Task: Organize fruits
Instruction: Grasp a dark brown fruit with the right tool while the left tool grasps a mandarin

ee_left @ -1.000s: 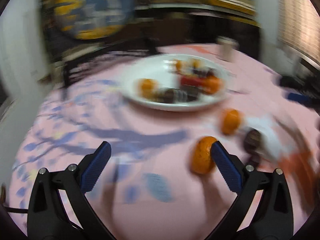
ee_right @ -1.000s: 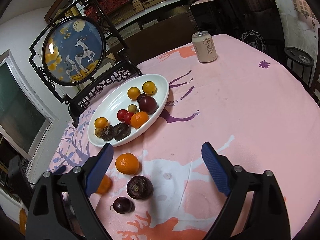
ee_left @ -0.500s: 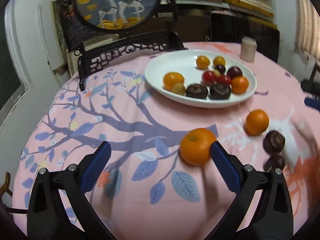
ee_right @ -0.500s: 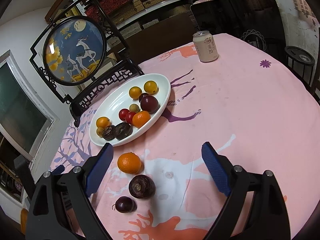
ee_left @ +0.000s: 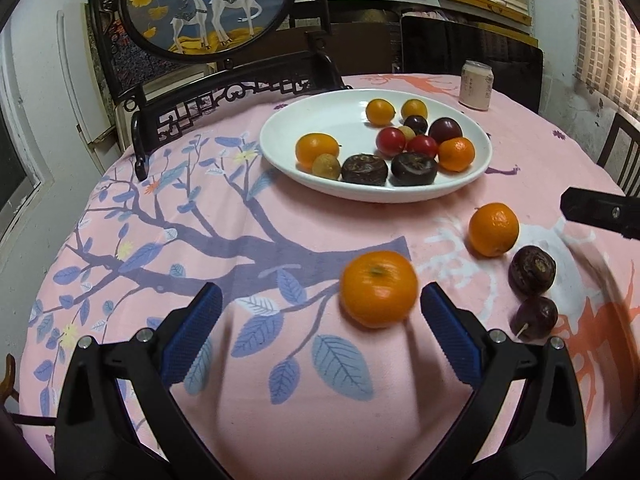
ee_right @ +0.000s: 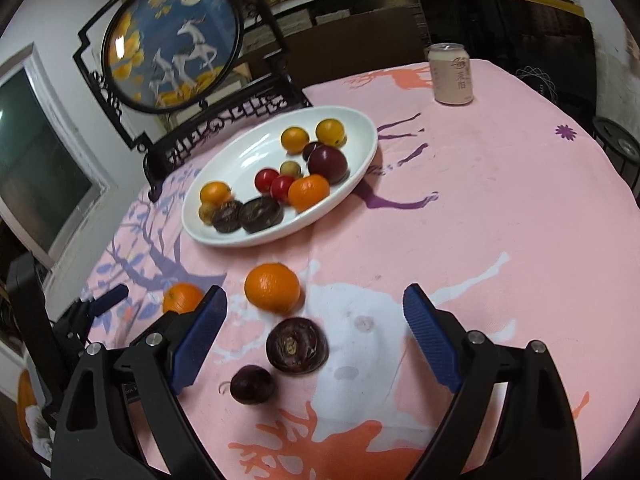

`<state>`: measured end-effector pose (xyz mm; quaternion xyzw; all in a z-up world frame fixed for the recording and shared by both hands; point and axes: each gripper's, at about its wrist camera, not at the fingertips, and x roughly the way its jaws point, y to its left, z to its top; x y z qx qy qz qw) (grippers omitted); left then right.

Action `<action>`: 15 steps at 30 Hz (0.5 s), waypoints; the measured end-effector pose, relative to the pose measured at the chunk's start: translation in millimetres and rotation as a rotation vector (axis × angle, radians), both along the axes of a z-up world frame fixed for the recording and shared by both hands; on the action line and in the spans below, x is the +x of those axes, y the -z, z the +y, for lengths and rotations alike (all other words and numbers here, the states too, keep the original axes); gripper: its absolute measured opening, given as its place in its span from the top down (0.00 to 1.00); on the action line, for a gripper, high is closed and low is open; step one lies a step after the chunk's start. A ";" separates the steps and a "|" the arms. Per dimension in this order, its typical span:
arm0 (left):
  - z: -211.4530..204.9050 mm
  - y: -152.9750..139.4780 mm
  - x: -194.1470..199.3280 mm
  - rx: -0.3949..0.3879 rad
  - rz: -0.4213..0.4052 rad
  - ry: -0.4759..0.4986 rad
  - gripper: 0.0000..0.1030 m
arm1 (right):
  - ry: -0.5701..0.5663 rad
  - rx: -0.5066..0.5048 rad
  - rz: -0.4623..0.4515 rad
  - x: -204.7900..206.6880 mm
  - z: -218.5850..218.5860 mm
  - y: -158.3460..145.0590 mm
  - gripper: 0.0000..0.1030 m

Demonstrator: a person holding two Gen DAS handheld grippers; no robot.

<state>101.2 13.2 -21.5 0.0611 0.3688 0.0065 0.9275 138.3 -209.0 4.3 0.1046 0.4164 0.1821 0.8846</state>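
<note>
The left tool (ee_left: 316, 316) is spread wide, holding nothing. The near orange (ee_left: 378, 288) sits on the counter (ee_left: 240, 420) between its blue fingers (ee_left: 448, 340), close to the right one, near the counter's front edge. To pick it up well, I think the tool should slide so the orange is in the middle, then squeeze softly. The orange is round, so it has no long side; its stem dimple faces up. The right tool (ee_right: 316, 328) is spread wide too, above a dark fruit (ee_right: 297, 345). The white plate (ee_left: 320, 120) waits farther back.
</note>
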 end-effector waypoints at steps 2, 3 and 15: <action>-1.1 1.0 0.5 0.006 0.006 0.004 0.02 | -0.008 -0.015 0.021 -0.9 1.0 4.4 0.16; -1.1 1.3 0.9 0.006 0.008 0.003 0.02 | -0.010 -0.026 0.034 -2.5 1.5 7.6 0.23; -5.4 5.3 3.6 0.018 0.031 0.019 0.02 | -0.071 -0.107 0.064 -16.0 14.7 22.9 0.48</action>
